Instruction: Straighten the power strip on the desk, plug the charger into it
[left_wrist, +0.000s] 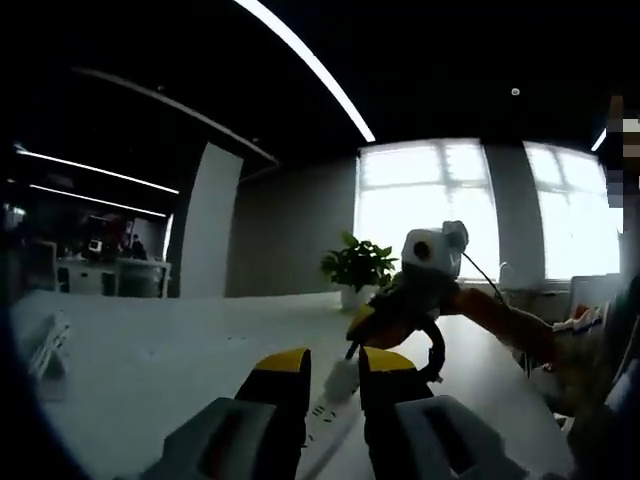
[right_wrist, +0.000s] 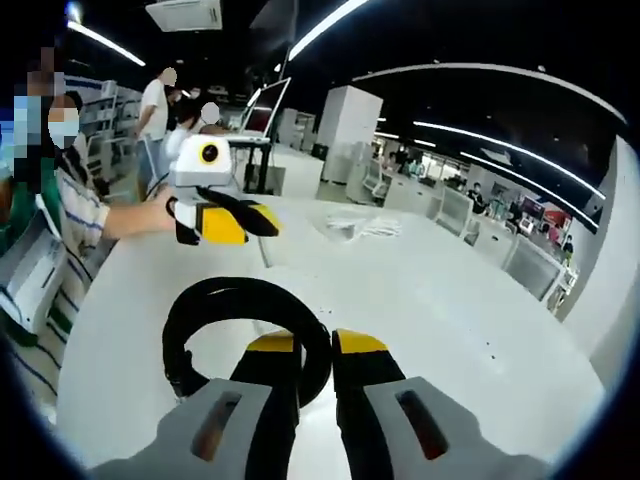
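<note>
Below, power strip (left_wrist: 335, 415) pinched between left jaws, right jaws clamping black cable loop (right_wrist: 245, 330)

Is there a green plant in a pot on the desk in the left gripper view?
Yes, a leafy green plant in a white pot stands at the far edge of the desk, before the bright window.
</note>
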